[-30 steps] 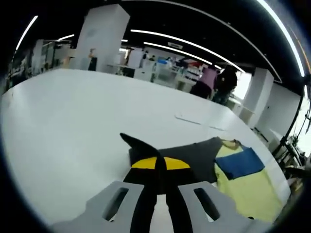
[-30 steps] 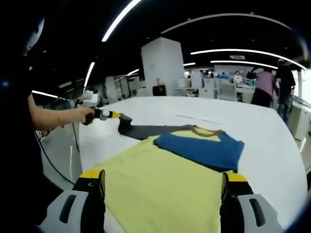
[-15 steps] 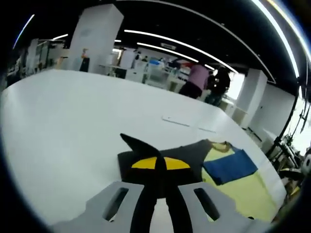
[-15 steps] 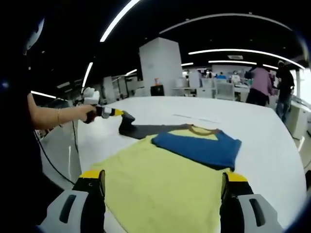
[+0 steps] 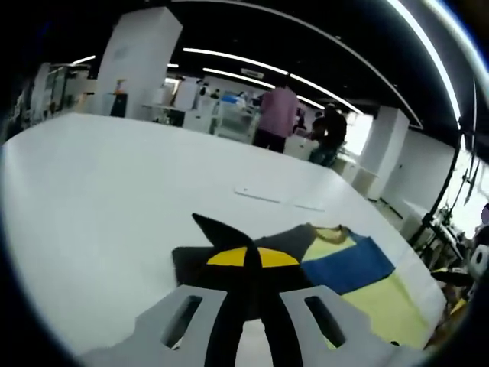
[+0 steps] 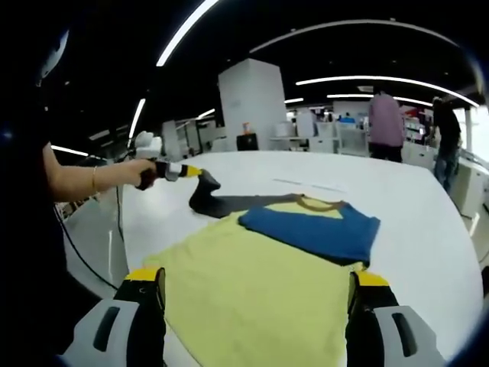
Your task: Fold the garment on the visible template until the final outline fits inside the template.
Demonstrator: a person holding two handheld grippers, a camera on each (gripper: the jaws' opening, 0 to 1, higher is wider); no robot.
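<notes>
While I watch: yellow shirt (image 6: 252,287) lies flat on the white table (image 5: 99,191).
Left gripper (image 5: 244,258): pinching its dark sleeve (image 6: 210,200), lifted.
Right gripper (image 6: 256,287): jaws spread, hovering above the shirt's body.
Blue sleeve (image 6: 309,233): folded inward.

Garment (image 6: 260,283): yellow T-shirt body spread flat on the white table (image 6: 412,206), brownish collar trim at the far end. Blue sleeve (image 6: 309,231) already folded across the chest, lying flat. Dark grey sleeve (image 6: 229,205) stretched out sideways from the shoulder, its tip lifted off the table into a peak. Template outline not discernible under the cloth.
</notes>
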